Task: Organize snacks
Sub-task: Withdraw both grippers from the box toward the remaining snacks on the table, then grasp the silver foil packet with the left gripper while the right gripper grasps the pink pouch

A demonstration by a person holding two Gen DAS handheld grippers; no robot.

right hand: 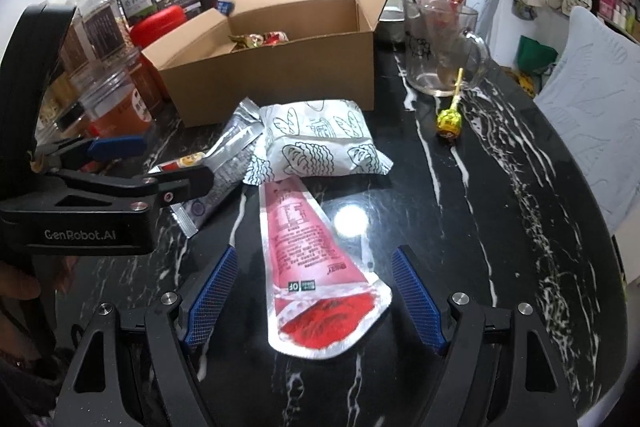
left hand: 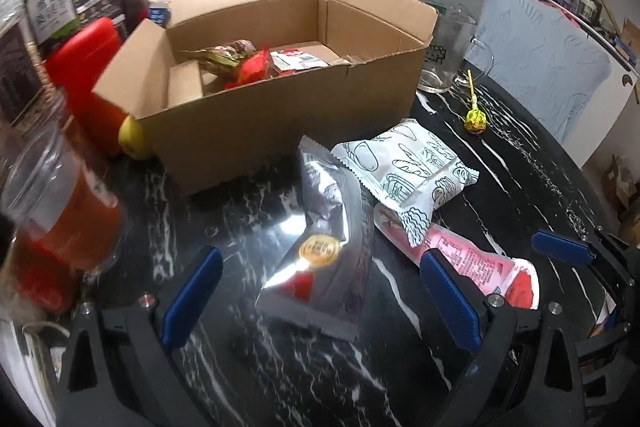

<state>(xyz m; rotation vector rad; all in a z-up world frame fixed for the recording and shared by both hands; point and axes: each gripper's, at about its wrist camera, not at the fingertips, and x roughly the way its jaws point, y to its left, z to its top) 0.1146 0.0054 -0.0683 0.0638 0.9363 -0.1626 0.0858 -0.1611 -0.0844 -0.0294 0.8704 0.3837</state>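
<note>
My right tongs (right hand: 310,297) are spread wide with nothing in them. The red pouch (right hand: 320,275) lies flat on the black counter (right hand: 500,207), right between the two blue pads (right hand: 210,301). Its wide end points at me and its thin end points to 12 o'clock, where it slips under the white bag (right hand: 320,147).

My left tongs (left hand: 320,301) are spread wide too, and hold nothing. The silver pack (left hand: 324,251) lies between their pads. The white bag leans on its far end.

The box (right hand: 276,67) stands open at 11 o'clock from my right tongs, with some snacks in it already. A lollipop (right hand: 448,119) lies alone at 1 o'clock, near the glass mug (right hand: 440,43).

I think the red pouch comes next. It is flat and slippery, so I want to go down low, until the pads almost touch the counter, and pinch the wide end across its middle. Then I want to slide it back toward me first, so the white bag does not get dragged along. After that I lift it over the box wall and let go inside.
</note>
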